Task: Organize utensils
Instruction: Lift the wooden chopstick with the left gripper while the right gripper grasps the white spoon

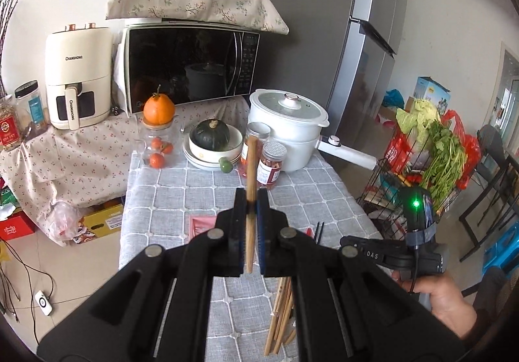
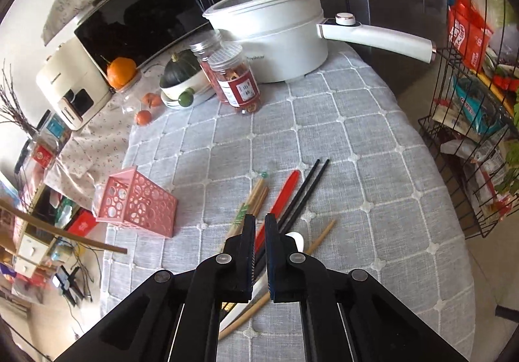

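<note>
A grey fridge [image 1: 327,21] rises behind the table [image 2: 324,148], whose grey checked cloth carries everything else. Beside it a black microwave [image 1: 191,66] sits under a floral cover, and the cream air fryer [image 1: 78,76] reads "CHANGHONG" on body and handle. A white electric pot [image 2: 275,34] stands lidded at the table's far end; its lettering is too small to read. A pink perforated holder [image 2: 138,203] lies tipped on its side, apparently empty. A bowl [image 1: 215,148] holds a dark green squash, a glass jar [image 1: 159,148] holds small oranges, and a labelled jar [image 2: 238,83] holds reddish pieces. The left gripper [image 1: 251,203] is clamped on an upright wooden chopstick [image 1: 251,167]. The right gripper [image 2: 259,219] is closed with nothing visibly held, above loose wooden chopsticks [image 2: 253,203], a red utensil [image 2: 282,196], black chopsticks [image 2: 305,190] and a white spoon [image 2: 298,238].
</note>
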